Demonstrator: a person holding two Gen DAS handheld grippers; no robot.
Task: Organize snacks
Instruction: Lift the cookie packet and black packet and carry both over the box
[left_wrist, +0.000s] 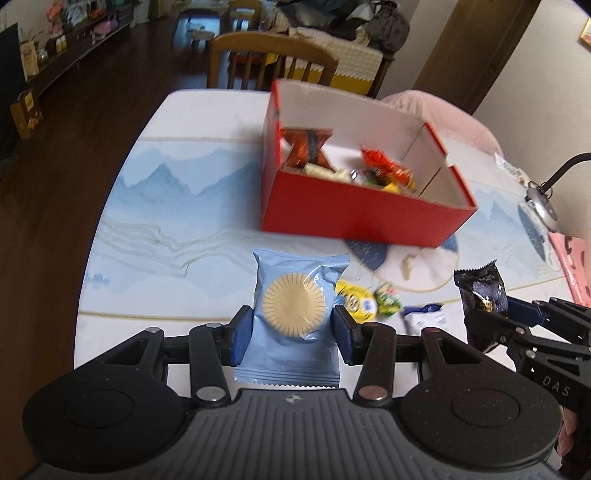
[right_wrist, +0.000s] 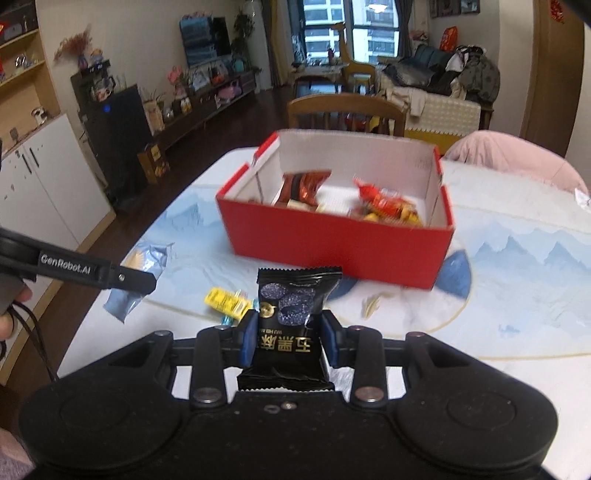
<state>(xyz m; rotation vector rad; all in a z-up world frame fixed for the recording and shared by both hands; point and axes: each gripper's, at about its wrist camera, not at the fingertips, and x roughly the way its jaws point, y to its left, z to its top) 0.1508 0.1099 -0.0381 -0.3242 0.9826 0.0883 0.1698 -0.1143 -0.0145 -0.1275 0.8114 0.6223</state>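
A: What do the left gripper (left_wrist: 291, 328)'s jaws hold?

B: They're closed on a pale blue foil snack packet printed with a round biscuit (left_wrist: 293, 317), above the tabletop (left_wrist: 155, 206).

A: The right gripper (right_wrist: 288, 338)?

B: Clamped on a glossy black snack packet (right_wrist: 291, 325). Beyond both stands the open red cardboard box (right_wrist: 332, 247), wrapped snacks inside; small yellow wrapped candies (left_wrist: 358, 301) lie before it.

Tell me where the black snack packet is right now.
The black packet is clamped in the right tool, in front of the red box; the left wrist view shows it at far right.
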